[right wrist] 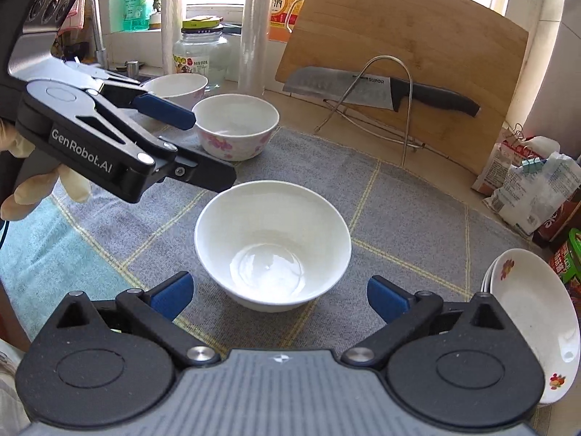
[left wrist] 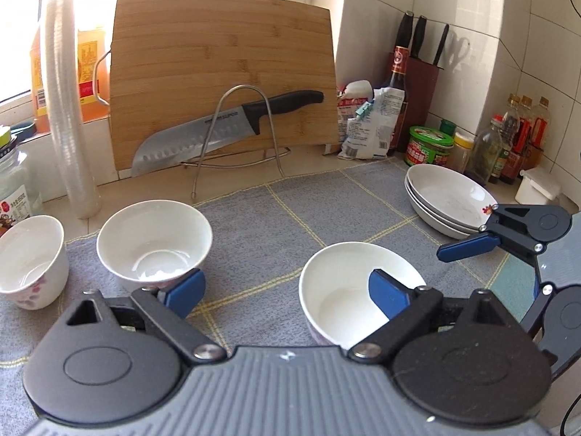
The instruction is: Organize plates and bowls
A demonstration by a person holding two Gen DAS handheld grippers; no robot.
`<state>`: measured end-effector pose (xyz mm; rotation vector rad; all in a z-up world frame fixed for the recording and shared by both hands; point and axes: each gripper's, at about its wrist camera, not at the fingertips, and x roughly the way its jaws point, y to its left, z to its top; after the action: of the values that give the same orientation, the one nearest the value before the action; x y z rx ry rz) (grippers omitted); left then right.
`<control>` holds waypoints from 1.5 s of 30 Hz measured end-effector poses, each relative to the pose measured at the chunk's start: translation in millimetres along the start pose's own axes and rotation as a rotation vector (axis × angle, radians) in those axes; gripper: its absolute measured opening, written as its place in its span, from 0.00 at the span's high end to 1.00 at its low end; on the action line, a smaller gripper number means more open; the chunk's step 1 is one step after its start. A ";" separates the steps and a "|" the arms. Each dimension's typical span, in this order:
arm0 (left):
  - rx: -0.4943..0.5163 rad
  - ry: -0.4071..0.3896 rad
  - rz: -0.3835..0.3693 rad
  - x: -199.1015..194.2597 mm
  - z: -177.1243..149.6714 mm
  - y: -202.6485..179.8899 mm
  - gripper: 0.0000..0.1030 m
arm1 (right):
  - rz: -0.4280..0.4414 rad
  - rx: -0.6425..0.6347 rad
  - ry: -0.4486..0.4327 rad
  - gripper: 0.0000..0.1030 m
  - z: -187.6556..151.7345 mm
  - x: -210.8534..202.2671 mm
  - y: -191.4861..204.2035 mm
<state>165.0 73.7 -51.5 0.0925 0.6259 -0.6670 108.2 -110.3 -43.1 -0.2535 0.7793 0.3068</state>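
Observation:
Three white bowls stand on a grey checked mat. The nearest bowl sits upright just ahead of my right gripper, which is open, its blue pads apart from the bowl on both sides. My left gripper is open too, held by a gloved hand. Its right finger hangs over that bowl's mouth at the rim; contact cannot be told. A pink-flowered bowl and a third bowl stand further left. Stacked white plates rest at the mat's right.
A bamboo cutting board leans at the back with a large knife on a wire rack. Sauce bottles and jars, a knife block and bags crowd the right corner. A glass jar, a cup stack and a tap are left.

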 end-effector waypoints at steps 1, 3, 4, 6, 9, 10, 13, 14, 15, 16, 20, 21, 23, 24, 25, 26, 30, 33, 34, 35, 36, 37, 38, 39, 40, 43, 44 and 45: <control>-0.002 -0.007 0.012 -2.7 -0.8 3.0 0.07 | 0.001 0.006 -0.006 0.00 2.2 -1.2 -0.4; 0.002 -0.024 0.030 -7.2 -1.8 7.8 0.07 | -0.003 0.006 -0.003 0.00 9.4 -1.0 -1.3; 0.004 -0.031 0.038 -9.7 -2.7 10.4 0.07 | -0.012 -0.005 0.005 0.00 12.8 0.7 -0.6; -0.005 -0.043 0.047 -13.4 -4.3 15.9 0.07 | -0.027 -0.030 0.020 0.00 18.0 5.0 0.9; -0.020 -0.059 0.045 -17.9 -8.4 25.1 0.06 | -0.062 -0.076 0.027 0.00 25.8 10.4 6.6; -0.019 -0.063 0.053 -18.5 -9.6 27.1 0.06 | -0.068 -0.092 0.027 0.00 29.2 11.2 8.9; -0.010 -0.072 0.074 -19.5 -12.3 33.3 0.06 | -0.070 -0.140 -0.008 0.00 42.0 9.6 16.0; -0.008 -0.079 0.083 -20.0 -12.8 35.1 0.06 | -0.059 -0.154 -0.011 0.00 47.7 10.4 17.7; -0.005 -0.085 0.086 -20.4 -13.1 37.2 0.06 | -0.053 -0.162 -0.018 0.00 53.4 11.7 18.7; -0.003 -0.088 0.091 -20.3 -13.3 38.8 0.06 | -0.052 -0.166 -0.025 0.00 58.9 13.4 19.3; -0.006 -0.095 0.114 -18.8 -14.5 47.3 0.06 | -0.021 -0.160 -0.049 0.00 80.5 21.0 18.7; -0.006 -0.096 0.117 -18.4 -14.7 49.2 0.06 | -0.006 -0.157 -0.052 0.00 86.2 23.8 17.7; -0.003 -0.102 0.132 -17.0 -14.8 53.1 0.06 | 0.015 -0.148 -0.057 0.00 95.8 29.5 15.7; -0.001 -0.105 0.140 -15.9 -14.6 55.1 0.06 | 0.024 -0.139 -0.060 0.00 100.5 32.9 14.4; 0.000 -0.106 0.150 -14.4 -14.1 56.5 0.06 | 0.032 -0.122 -0.067 0.00 105.3 35.9 12.1; 0.001 -0.105 0.155 -13.2 -13.7 57.8 0.06 | 0.044 -0.104 -0.073 0.00 109.1 38.1 9.9; 0.017 -0.111 0.160 -10.9 -13.0 61.4 0.06 | 0.096 -0.023 -0.080 0.00 123.4 48.3 -1.6; 0.028 -0.112 0.171 -7.4 -12.7 63.8 0.06 | 0.122 0.015 -0.094 0.00 131.3 56.3 -9.2; 0.028 -0.110 0.171 -5.8 -12.8 65.1 0.06 | 0.120 0.020 -0.091 0.00 134.4 60.4 -10.5; 0.030 -0.108 0.173 -3.7 -12.8 66.3 0.06 | 0.114 0.023 -0.082 0.00 137.2 64.9 -11.8; 0.036 -0.106 0.180 -1.7 -12.9 66.7 0.06 | 0.116 0.026 -0.070 0.00 139.6 69.7 -13.1; 0.046 -0.104 0.187 0.3 -13.1 66.8 0.06 | 0.127 0.033 -0.054 0.00 142.4 76.1 -15.3; 0.056 -0.105 0.191 2.0 -13.5 66.9 0.06 | 0.141 0.038 -0.039 0.00 144.3 81.7 -16.8; 0.061 -0.105 0.193 3.9 -14.1 67.5 0.06 | 0.155 0.042 -0.024 0.00 145.7 87.8 -17.8; 0.058 -0.102 0.192 5.7 -14.6 68.6 0.06 | 0.157 0.048 -0.018 0.00 147.0 92.6 -18.6; 0.041 -0.089 0.193 11.0 -16.8 73.1 0.06 | 0.161 0.042 -0.003 0.00 151.1 104.1 -19.4; 0.033 -0.084 0.193 13.0 -17.1 75.0 0.06 | 0.162 0.035 0.005 0.00 152.6 107.5 -18.9; 0.028 -0.080 0.197 14.7 -17.5 76.3 0.06 | 0.167 0.023 0.008 0.00 154.5 110.6 -18.0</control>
<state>211.0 130.7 -82.8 0.1504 0.5226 -0.4870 288.9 -55.8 -14.9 -0.1679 0.8134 0.4538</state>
